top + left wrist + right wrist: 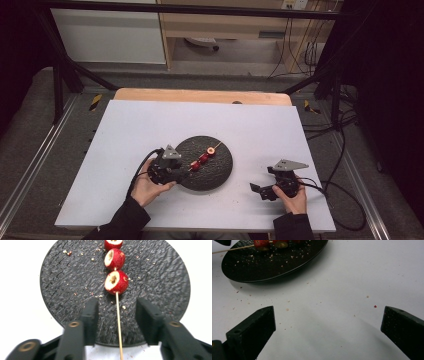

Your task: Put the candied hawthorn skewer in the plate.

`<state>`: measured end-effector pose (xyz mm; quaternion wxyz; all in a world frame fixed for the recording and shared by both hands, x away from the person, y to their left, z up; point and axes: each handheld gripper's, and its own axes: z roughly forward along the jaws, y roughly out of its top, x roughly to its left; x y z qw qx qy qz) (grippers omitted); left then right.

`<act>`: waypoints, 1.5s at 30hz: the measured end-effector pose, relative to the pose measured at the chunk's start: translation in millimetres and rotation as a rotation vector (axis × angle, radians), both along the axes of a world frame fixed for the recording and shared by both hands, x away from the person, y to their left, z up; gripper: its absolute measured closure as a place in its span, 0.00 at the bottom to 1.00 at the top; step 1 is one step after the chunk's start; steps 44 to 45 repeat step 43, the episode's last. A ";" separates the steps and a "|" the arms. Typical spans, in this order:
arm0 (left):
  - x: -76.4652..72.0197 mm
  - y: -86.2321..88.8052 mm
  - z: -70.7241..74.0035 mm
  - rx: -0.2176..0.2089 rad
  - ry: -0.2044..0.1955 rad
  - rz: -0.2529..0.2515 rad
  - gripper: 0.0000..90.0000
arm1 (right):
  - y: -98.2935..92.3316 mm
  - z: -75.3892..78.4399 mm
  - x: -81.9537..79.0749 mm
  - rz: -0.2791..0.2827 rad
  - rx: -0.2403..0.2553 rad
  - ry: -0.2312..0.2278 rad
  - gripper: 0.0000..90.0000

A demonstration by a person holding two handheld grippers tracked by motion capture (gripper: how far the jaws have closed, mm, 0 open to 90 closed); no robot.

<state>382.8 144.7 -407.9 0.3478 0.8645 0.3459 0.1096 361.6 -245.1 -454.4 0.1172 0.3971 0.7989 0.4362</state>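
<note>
Lying across the plate (62,290) with its stick between the parted jaws of our left gripper (117,312), untouched, the skewer (116,282) rests there while our empty right gripper (328,322) gapes nearby

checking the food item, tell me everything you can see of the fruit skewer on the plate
The fruit skewer is a thin pale wooden stick threaded through round red fruits with hollowed, pale cores. It lies flat on the black textured plate, amid crumbs. Its bare end runs off the plate's rim between the open jaws of the left hand-held gripper, which do not touch it.
</note>
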 end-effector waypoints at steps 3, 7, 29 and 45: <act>-1.8 8.9 2.7 -0.008 -0.014 -0.010 0.46 | -0.4 0.6 -0.3 -0.002 0.006 -0.001 0.00; -3.6 23.5 3.4 -0.023 -0.004 -0.015 0.31 | -0.7 1.0 -0.4 -0.001 0.010 0.000 0.00; -30.2 105.1 -26.8 -0.063 -0.077 0.114 0.07 | -2.9 -0.9 -0.1 -0.010 0.012 0.017 0.00; -37.0 123.2 -38.6 -0.049 -0.097 0.152 0.07 | -1.2 -3.6 0.0 -0.005 -0.002 0.035 0.00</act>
